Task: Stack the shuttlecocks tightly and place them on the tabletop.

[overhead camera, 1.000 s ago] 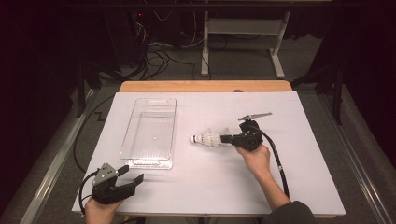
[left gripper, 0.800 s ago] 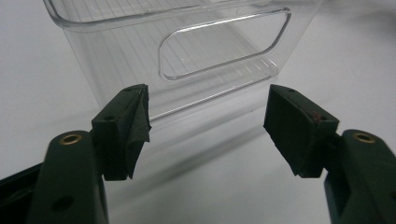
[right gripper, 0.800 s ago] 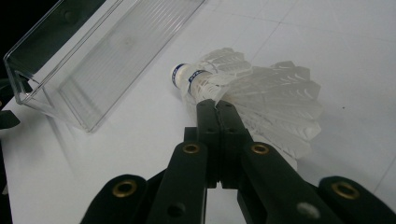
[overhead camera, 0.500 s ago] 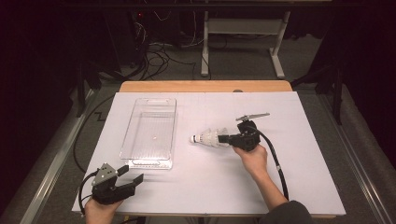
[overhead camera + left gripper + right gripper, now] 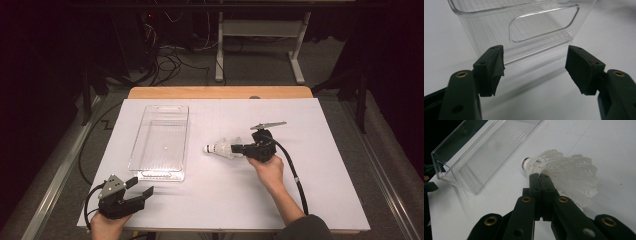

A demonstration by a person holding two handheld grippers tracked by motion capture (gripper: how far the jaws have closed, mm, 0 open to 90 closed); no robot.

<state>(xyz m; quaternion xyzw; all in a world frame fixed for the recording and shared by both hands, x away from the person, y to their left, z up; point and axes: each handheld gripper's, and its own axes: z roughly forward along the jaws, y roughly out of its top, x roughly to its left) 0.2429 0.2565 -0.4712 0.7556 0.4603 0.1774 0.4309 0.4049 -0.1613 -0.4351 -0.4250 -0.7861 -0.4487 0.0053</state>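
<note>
The right gripper [image 5: 239,148] has edged its pinched shuttlecock [image 5: 220,148] toward the clear bin [image 5: 161,172]; unplaced yet; left gripper [image 5: 140,187] gapes idle.

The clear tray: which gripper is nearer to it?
Left. The left gripper, jaws open, sits just off the tray's near end. The right gripper, holding a shuttlecock, is farther, off its right side.

One shuttlecock [image 5: 220,148] is lying on the counter [image 5: 340,165], and one clear plastic bin [image 5: 161,141] is sitting beside it. Two grippers are showing: the left gripper [image 5: 141,187] and the right gripper [image 5: 239,148], each carried by one hand.
</note>
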